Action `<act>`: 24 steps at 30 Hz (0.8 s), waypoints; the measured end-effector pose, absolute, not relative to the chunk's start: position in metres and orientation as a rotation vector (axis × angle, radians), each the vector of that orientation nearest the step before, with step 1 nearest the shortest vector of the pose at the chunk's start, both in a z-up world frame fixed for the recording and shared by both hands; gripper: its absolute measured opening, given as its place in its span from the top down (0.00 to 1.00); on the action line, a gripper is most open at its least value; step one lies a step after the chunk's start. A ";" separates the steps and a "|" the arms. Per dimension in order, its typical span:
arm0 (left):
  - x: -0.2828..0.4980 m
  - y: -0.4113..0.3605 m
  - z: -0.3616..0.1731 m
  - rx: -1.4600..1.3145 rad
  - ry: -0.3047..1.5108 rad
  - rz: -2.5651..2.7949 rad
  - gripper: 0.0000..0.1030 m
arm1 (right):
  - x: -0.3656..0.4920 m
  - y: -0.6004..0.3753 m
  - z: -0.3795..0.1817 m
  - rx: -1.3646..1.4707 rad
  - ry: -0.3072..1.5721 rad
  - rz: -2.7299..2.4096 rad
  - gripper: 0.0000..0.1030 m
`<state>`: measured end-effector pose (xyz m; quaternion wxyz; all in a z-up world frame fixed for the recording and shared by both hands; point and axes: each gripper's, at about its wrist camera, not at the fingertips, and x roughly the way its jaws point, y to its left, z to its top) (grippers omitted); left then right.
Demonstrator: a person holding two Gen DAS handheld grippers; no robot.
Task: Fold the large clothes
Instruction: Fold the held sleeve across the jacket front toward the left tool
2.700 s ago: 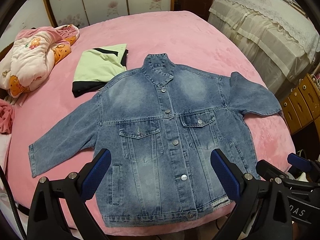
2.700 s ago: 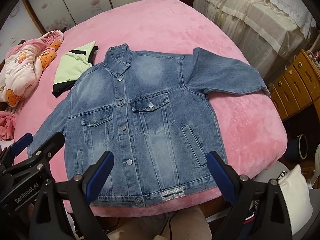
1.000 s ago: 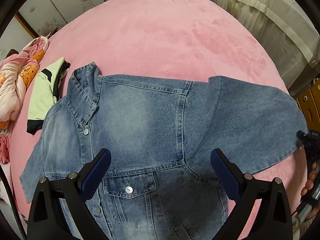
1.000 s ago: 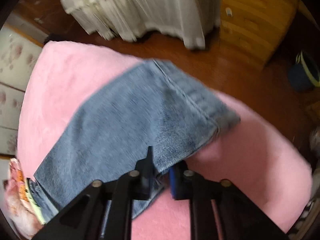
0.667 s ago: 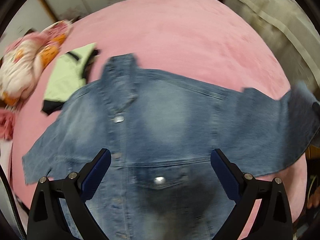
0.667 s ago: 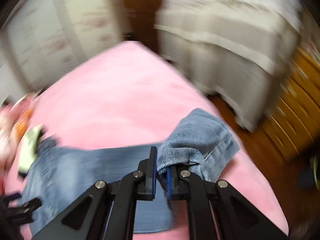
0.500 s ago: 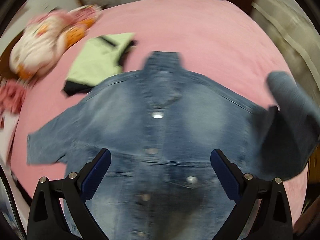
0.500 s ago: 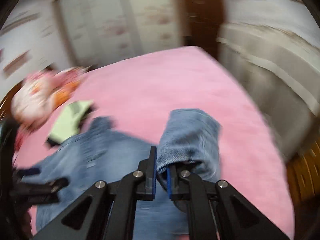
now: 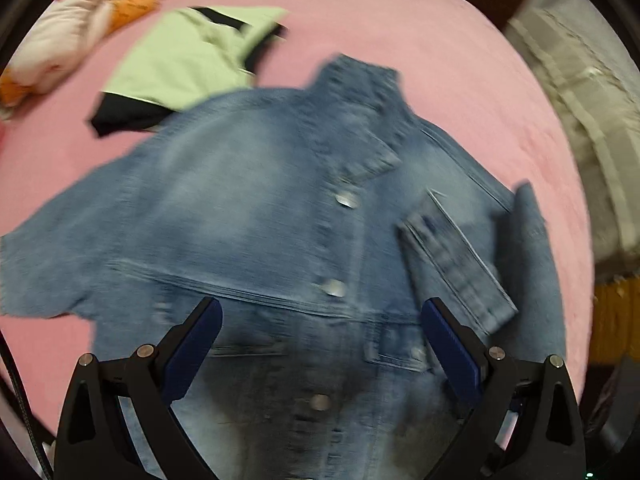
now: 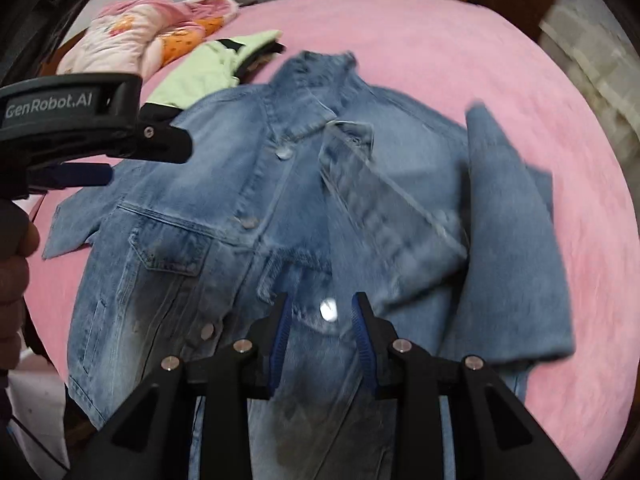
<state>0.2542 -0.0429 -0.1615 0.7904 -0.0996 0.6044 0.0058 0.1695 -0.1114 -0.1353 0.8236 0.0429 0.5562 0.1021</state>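
A pink bedspread point(image 10: 460, 48) covers a bed, with cream lace-trimmed covers point(image 9: 592, 128) beside it and pale floral wardrobe doors at the back. Both grippers point steeply down over the bed from its near edge. The left gripper point(image 9: 320, 354) hangs above the lower chest of a denim jacket point(image 9: 240, 216); in the right wrist view its black body, marked GenRobot.AI, juts in from the left edge with a person's hand point(image 10: 16, 276) wrapped around its grip. The right gripper point(image 10: 322, 338) hovers over the jacket's chest pocket and a shiny button.

The jacket lies face up, buttoned, collar toward the far side, near the front edge of the bed. Its right-side sleeve point(image 10: 516, 232) is folded inward over the chest, cuff near the collar; the other sleeve lies spread out flat. A folded green and black garment point(image 10: 216, 68) sits just beyond the shoulder, and a pink quilted bundle point(image 10: 148, 28) lies farther back.

The left gripper's jaws stand wide apart, holding nothing. The right gripper's jaws are parting, a narrow gap between the pads, with no cloth caught between them.
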 end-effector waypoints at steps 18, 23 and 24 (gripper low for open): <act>0.252 -0.204 -0.242 0.006 1.472 -0.240 0.04 | 0.112 -0.171 -0.166 0.272 1.256 0.023 0.70; 0.258 -0.217 -0.257 0.084 1.461 -0.120 0.24 | 0.109 -0.184 -0.173 0.286 1.266 -0.007 0.70; 0.260 -0.217 -0.255 0.076 1.446 -0.129 0.37 | 0.109 -0.186 -0.174 0.291 1.267 -0.010 0.70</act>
